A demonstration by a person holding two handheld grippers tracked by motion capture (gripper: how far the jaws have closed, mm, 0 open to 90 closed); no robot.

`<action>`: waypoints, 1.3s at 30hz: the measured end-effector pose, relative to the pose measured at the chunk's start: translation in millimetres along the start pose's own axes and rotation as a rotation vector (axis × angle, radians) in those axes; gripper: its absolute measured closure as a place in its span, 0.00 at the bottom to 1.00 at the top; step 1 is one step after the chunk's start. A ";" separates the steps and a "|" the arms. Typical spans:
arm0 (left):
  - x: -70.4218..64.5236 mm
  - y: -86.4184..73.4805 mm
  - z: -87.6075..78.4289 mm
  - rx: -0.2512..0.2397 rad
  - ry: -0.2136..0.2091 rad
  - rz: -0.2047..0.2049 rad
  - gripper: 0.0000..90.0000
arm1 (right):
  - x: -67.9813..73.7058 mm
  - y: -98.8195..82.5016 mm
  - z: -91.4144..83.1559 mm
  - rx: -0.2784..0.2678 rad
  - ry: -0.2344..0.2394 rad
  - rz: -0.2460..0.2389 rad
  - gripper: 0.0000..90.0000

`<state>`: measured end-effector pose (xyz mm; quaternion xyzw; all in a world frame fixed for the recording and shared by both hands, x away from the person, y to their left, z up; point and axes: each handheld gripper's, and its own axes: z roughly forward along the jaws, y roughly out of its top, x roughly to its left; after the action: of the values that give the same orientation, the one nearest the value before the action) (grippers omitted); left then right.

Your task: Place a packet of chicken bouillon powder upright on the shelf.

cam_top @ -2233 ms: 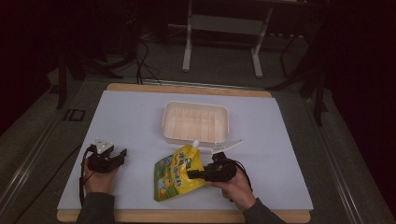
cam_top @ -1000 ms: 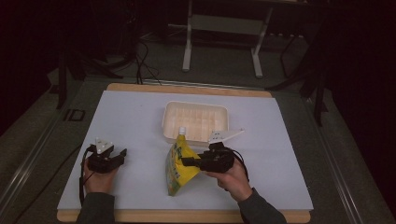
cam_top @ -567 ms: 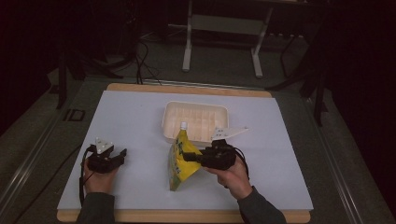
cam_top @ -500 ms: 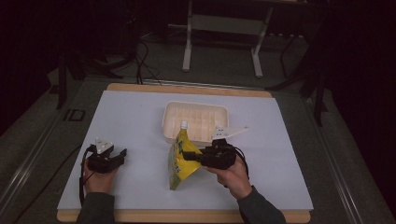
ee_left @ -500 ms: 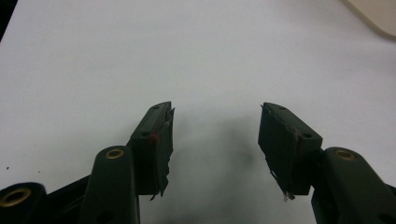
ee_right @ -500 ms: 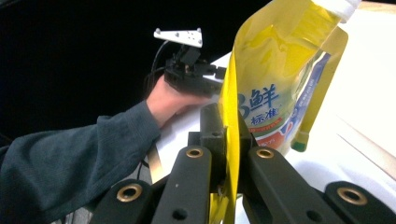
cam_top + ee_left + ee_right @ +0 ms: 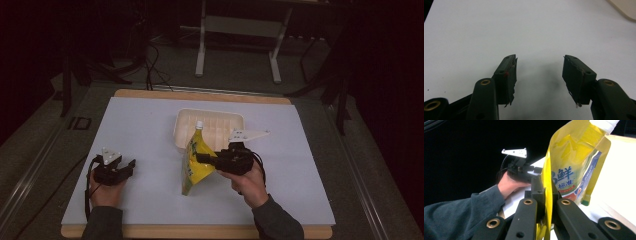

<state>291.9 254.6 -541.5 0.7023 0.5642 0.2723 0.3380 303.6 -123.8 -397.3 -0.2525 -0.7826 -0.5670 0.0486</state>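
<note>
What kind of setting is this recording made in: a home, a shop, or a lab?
Most likely a lab or recording studio, not a home: a white-covered table set up as a bare workspace, metal stand legs and loose cables on the dark floor behind it, and handheld grippers with cameras.

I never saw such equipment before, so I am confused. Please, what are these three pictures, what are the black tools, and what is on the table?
A person sits at a table with a white surface and holds a hand-operated two-jaw clamp in each hand. The high view looks down from above; each of the other two pictures comes from a camera on one clamp, looking along its black jaws. The right gripper is shut on a yellow spouted pouch, holding it upright; its edge is pinched between the jaws. The left gripper is open, holding nothing, over the white surface. Behind the pouch lies a shallow cream tray.
</note>
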 end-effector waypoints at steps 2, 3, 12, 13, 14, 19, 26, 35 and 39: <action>0.0 0.0 -0.1 0.000 0.000 0.000 0.49 | -0.7 2.5 -0.5 -0.007 -0.006 0.001 1.00; 0.1 0.0 -0.1 0.000 0.000 -0.001 0.49 | -0.8 3.4 -0.6 -0.010 -0.009 0.003 1.00; 0.2 0.0 -0.1 -0.001 0.000 -0.002 0.49 | -3.9 14.2 -1.4 -0.020 -0.049 -0.010 1.00; 0.1 0.0 -0.1 -0.001 0.000 -0.001 0.49 | -4.3 15.0 -1.7 -0.021 -0.052 -0.011 1.00; 0.1 0.0 -0.1 -0.001 0.000 -0.001 0.49 | -5.1 16.1 -2.2 -0.023 -0.059 -0.012 1.00; 0.1 0.0 -0.1 0.000 -0.001 -0.001 0.49 | -7.9 21.0 -4.0 -0.024 -0.082 -0.018 1.00; 0.3 0.0 -0.1 0.000 -0.002 -0.002 0.49 | -14.1 26.4 -5.2 -0.034 -0.103 -0.013 1.00; 0.3 0.0 0.0 -0.001 -0.003 -0.004 0.49 | -14.1 29.3 -5.2 -0.046 -0.117 -0.013 1.00; 0.3 0.0 0.0 0.000 -0.002 -0.004 0.49 | -13.7 30.7 -5.8 -0.047 -0.126 -0.019 1.00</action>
<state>292.0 254.9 -541.4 0.7017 0.5652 0.2707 0.3390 328.1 -126.7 -373.7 -0.2815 -0.7727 -0.5688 -0.0122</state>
